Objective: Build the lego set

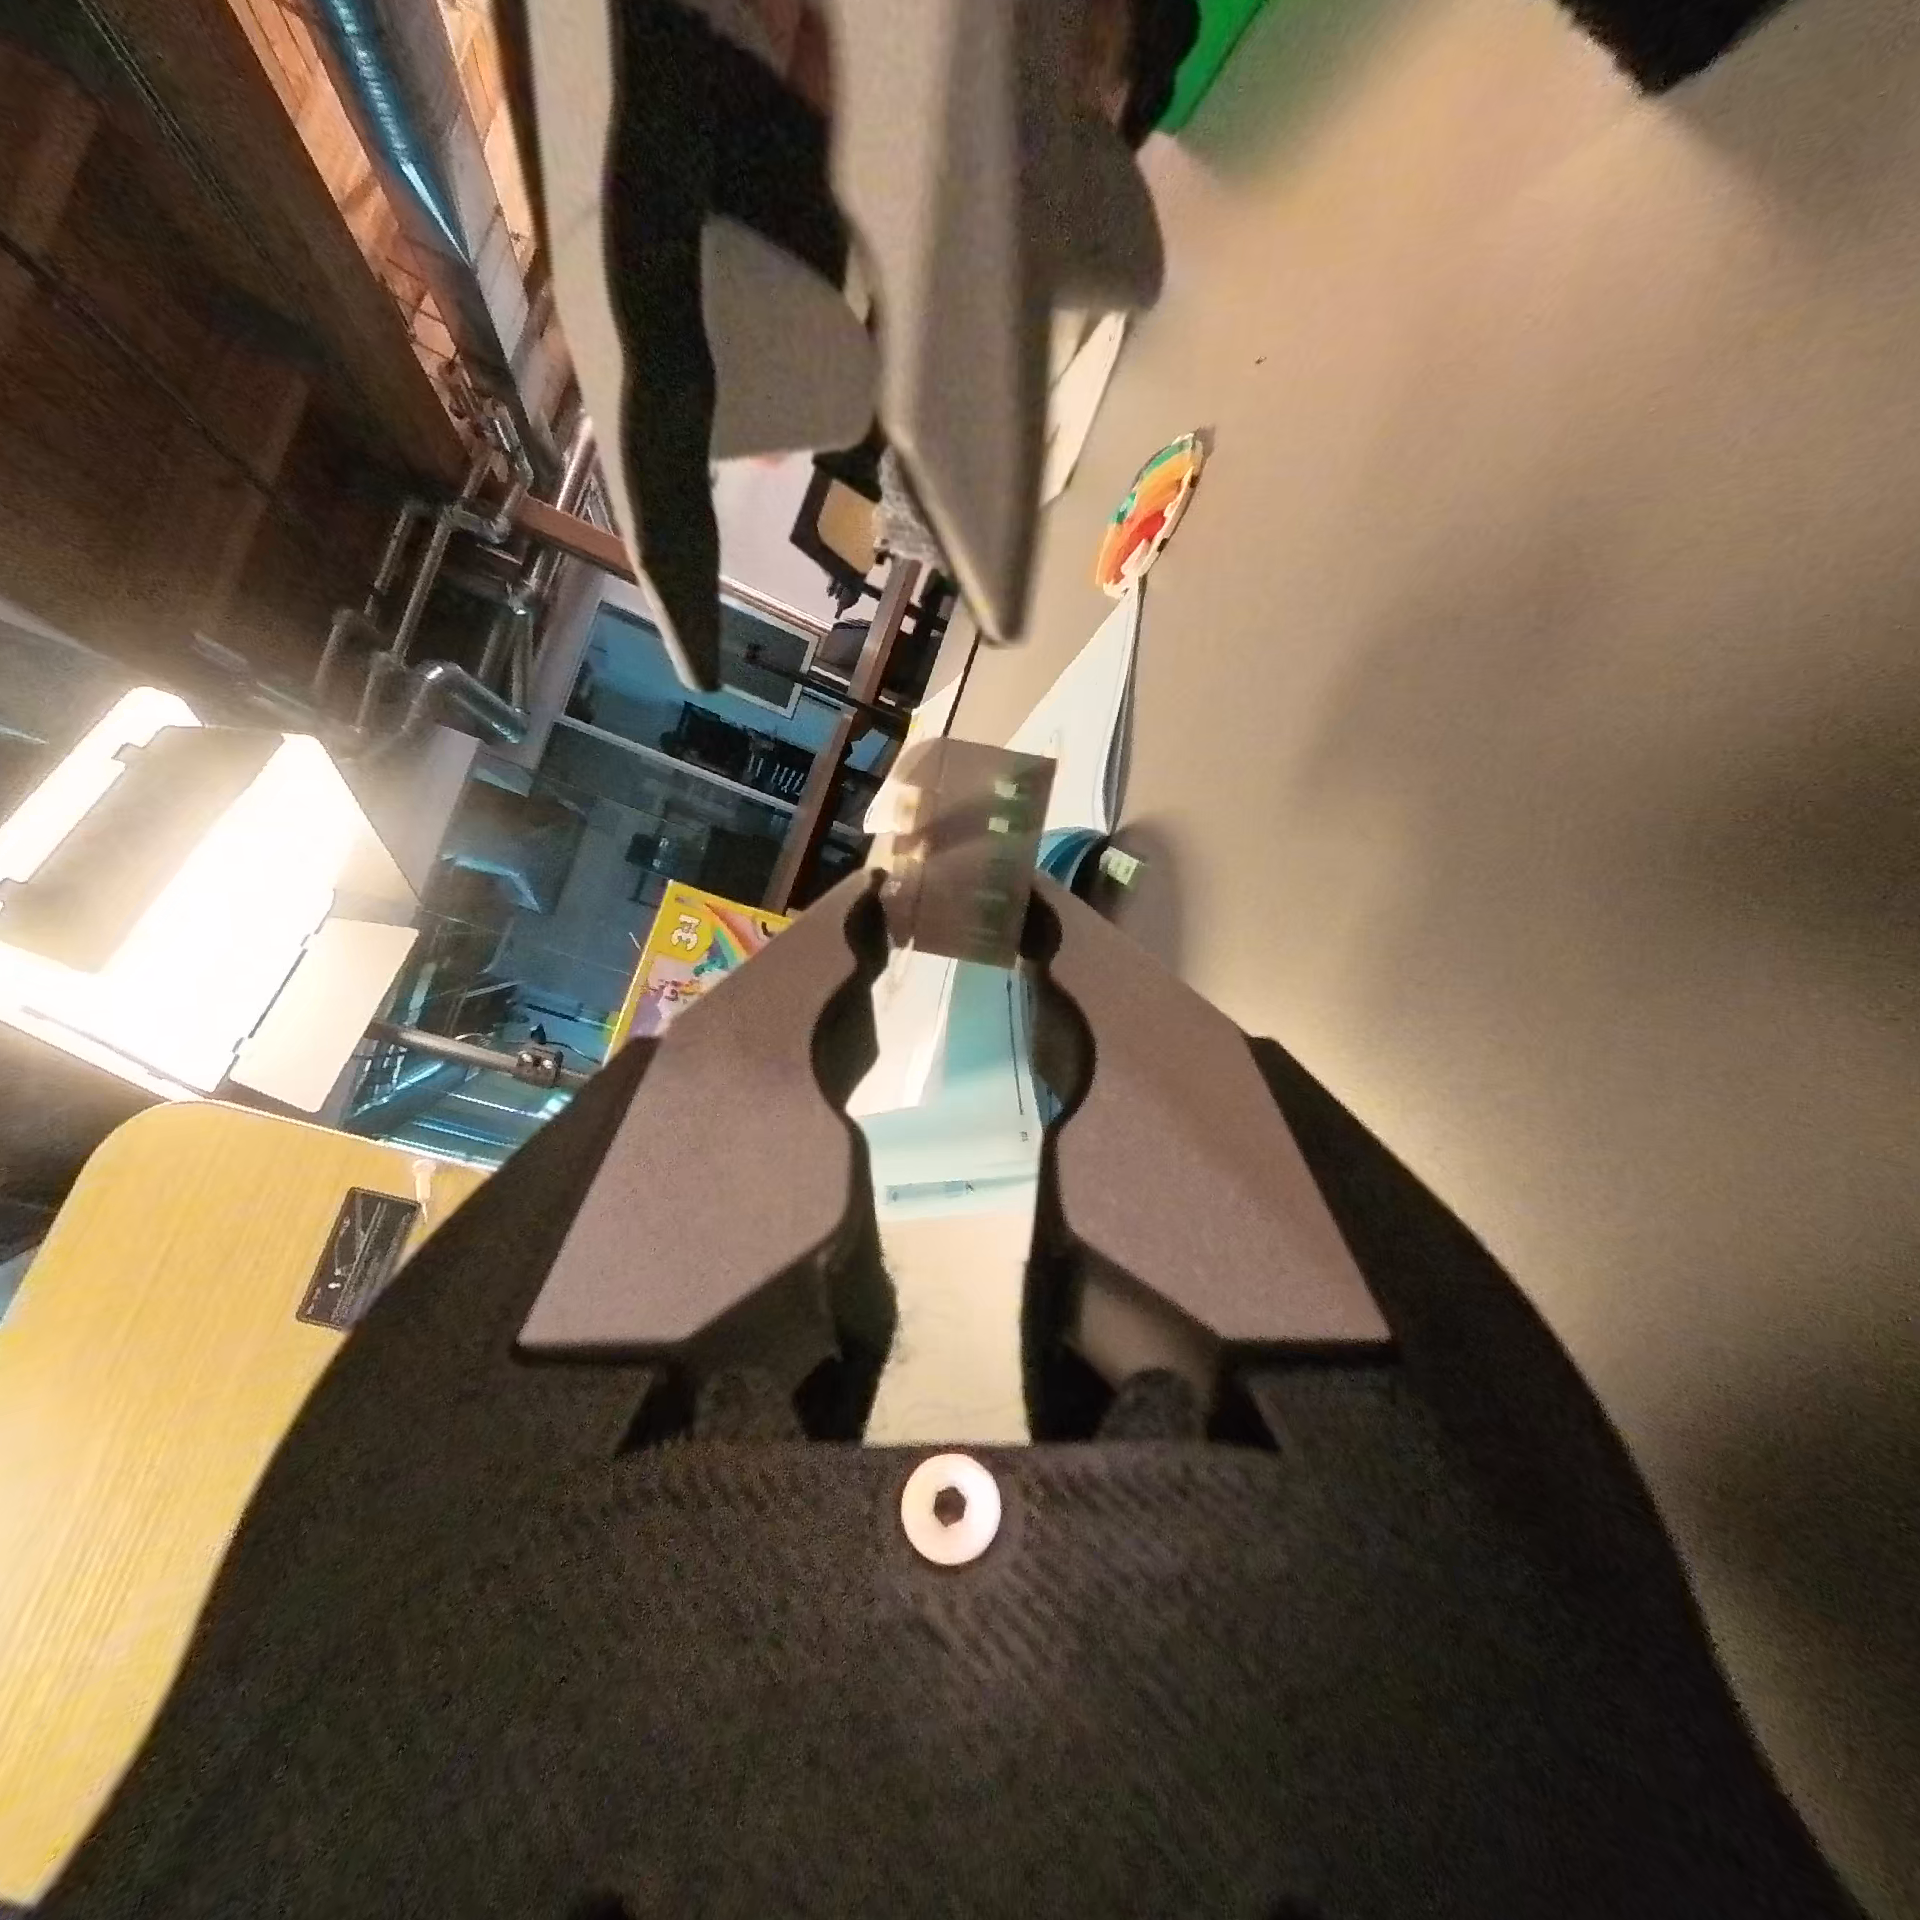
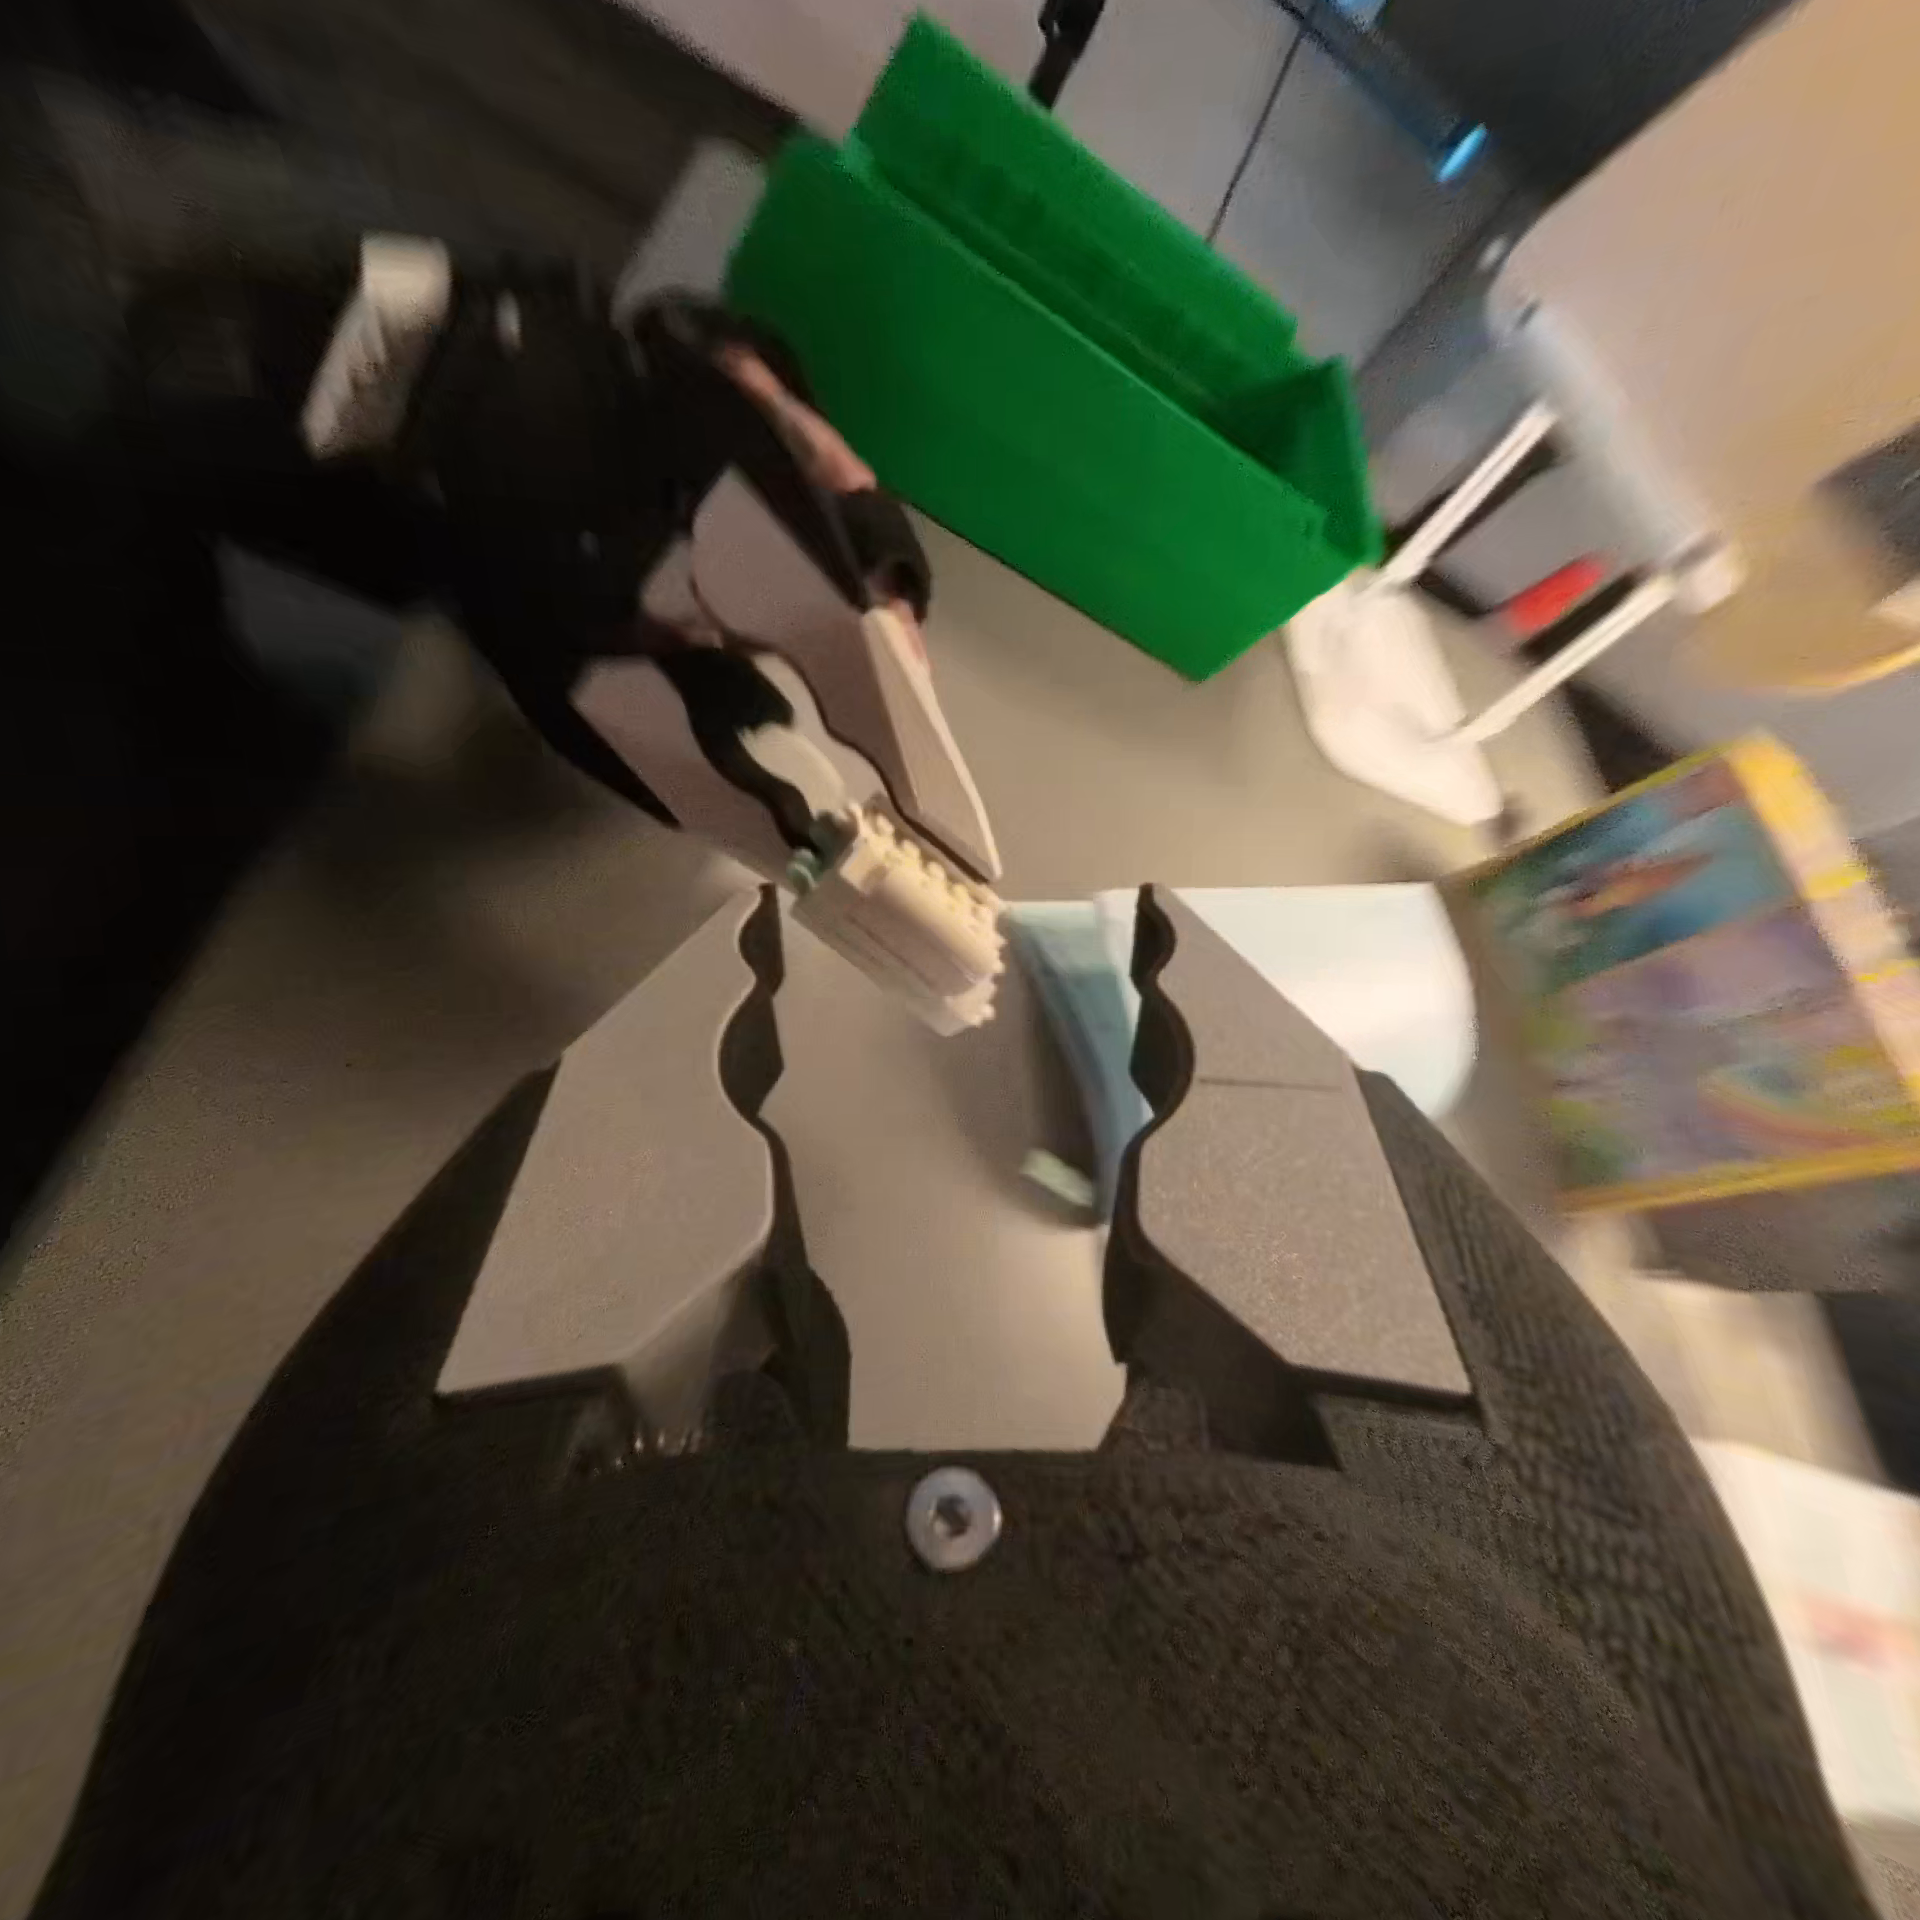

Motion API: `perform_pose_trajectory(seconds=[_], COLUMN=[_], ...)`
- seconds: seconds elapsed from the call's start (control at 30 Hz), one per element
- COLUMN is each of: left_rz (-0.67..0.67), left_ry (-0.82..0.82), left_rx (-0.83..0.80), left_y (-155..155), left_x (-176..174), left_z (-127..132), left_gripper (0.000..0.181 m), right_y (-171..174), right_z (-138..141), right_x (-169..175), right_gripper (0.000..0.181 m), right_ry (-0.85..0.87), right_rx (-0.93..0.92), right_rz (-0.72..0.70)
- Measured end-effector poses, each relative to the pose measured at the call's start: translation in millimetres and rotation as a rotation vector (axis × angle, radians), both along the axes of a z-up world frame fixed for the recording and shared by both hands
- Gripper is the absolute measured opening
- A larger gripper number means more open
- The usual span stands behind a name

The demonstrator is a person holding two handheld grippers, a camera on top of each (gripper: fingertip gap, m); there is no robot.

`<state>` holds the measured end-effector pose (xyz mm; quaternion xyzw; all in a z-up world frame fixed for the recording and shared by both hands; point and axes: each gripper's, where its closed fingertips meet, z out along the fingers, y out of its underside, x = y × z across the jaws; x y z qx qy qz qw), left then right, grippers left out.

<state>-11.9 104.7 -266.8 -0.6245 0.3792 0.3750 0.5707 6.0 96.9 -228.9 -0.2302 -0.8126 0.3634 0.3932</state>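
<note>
White bricks stacked into a stubby lego block [image 2: 902, 925] are sitting clamped between my left gripper's [image 1: 951, 914] fingertips, lifted clear of the grey table [image 2: 260, 1039], and in the left wrist view I am seeing the same block only as a shadowed slab at the tips. My right gripper [image 2: 956, 904] is hanging just beside that block with its jaws spread wide and nothing between them. Beyond, I am making out a green bin [image 2: 1018, 416] and a colourful box [image 2: 1714, 977], both blurred, and a pale curved piece [image 2: 1081, 1039] on the table that may be another lego part.
</note>
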Motion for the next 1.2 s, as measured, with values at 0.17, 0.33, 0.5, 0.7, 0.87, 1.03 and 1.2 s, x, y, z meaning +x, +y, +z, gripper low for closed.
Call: perform_pose_trajectory(seconds=[0.17,0.33,0.5,0.7,0.87,1.03,1.2], left_rz=[-0.006,-0.016,-0.012,0.0,0.001,-0.031,-0.113], left_ry=[-0.032,-0.042,-0.058,-0.098,-0.093,-0.125,-0.231], left_rx=[-0.004,-0.014,-0.05,-0.076,-0.096,-0.132,-0.099], left_y=[0,-2,-2,-2,-2,-3,-5], left_x=[0,2,1,-1,-1,2,8], left_z=[1,-1,-5,-7,-11,-16,-4], left_gripper=[0.024,0.024,0.024,0.024,0.023,0.024,0.024], right_y=[-2,0,1,3,3,0,2], right_z=[-33,-43,-42,-41,-45,-51,-45], right_x=[-9,-18,-21,-23,-23,-21,-16], right_gripper=[0.066,0.041,0.027,0.025,0.024,0.025,0.053], right_ry=[0.15,0.195,0.228,0.256,0.214,0.152,0.064], right_rx=[0.605,0.75,0.821,0.932,0.943,0.825,0.554], right_rz=[-0.028,-0.048,-0.064,-0.085,-0.052,-0.024,-0.044])
